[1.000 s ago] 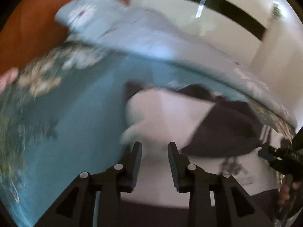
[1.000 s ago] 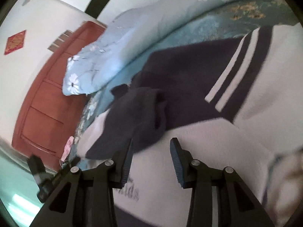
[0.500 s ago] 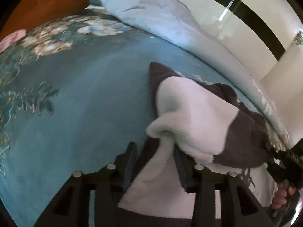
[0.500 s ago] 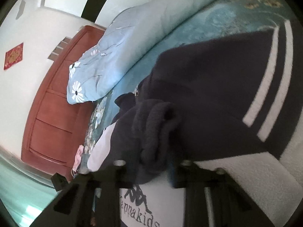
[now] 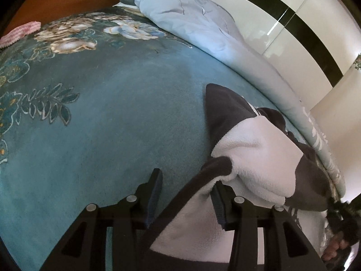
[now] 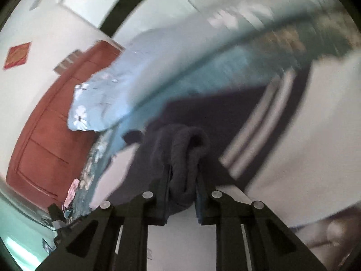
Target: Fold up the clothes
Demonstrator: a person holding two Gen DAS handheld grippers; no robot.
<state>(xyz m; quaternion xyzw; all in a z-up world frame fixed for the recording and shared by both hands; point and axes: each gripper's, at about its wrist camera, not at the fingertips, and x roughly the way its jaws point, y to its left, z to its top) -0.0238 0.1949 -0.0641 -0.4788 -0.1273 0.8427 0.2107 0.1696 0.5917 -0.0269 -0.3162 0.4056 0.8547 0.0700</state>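
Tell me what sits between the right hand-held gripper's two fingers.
In the right wrist view, a bunched dark fold of the fleece jacket fills the gap of the right hand-held gripper, whose jaws are closing on it.

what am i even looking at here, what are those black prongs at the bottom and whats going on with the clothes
No robot here: a person holds a pair of tongs in each hand, each with a wide-angle camera looking along its prongs. One picture is from the left tongs, the other from the right tongs. On the teal floral bedspread lies a white and dark fleece top, with a pale blue quilt behind. The left tongs stand open with the top's hem between them. The right tongs are closing on a bunched dark fold of the top.
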